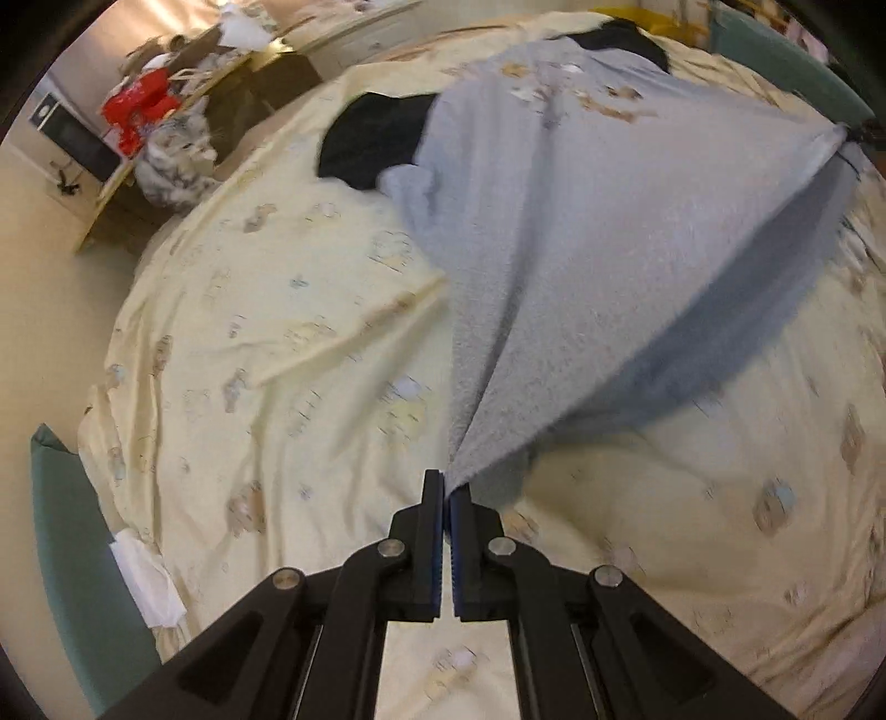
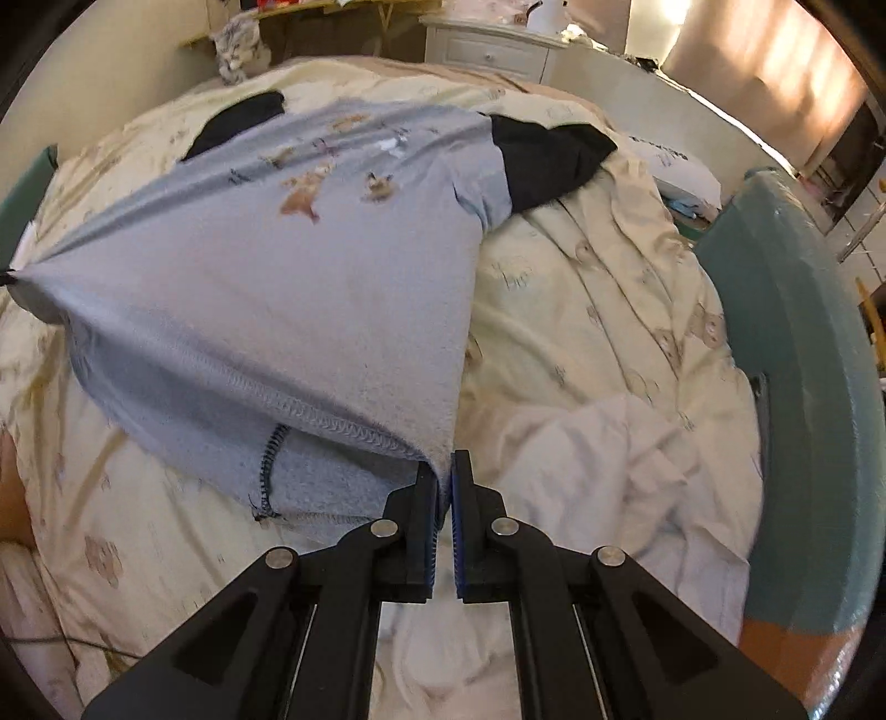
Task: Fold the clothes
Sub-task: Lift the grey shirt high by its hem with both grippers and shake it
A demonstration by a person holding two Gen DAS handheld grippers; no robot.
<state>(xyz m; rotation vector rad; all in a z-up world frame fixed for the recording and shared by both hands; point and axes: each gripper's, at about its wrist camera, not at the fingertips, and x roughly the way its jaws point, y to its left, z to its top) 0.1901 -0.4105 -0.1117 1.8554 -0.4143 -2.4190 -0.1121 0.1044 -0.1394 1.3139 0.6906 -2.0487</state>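
1. Black-framed left gripper, bottom centre of the left wrist view, has its jaws pinched tight on a corner of the grey shirt.
2. Right gripper, bottom centre of the right wrist view, is likewise clamped on the shirt's stitched hem corner.
3. Shirt hangs stretched between the two corners, lifted off the cream bedcover; its black sleeves trail on the cover toward the upper frame.
4. Open bedcover lies lower left in the left view; a rumpled white quilt fills the lower right of the right view.
5. Teal bed edge bounds the right side; a second teal edge sits at lower left in the left view.
6. Shirt print is motion-blurred and unreadable; its underside is hidden.
7. Beyond the bed, a grey cat sits on a cluttered desk, upper left. A white drawer unit stands at top centre; contents not visible.
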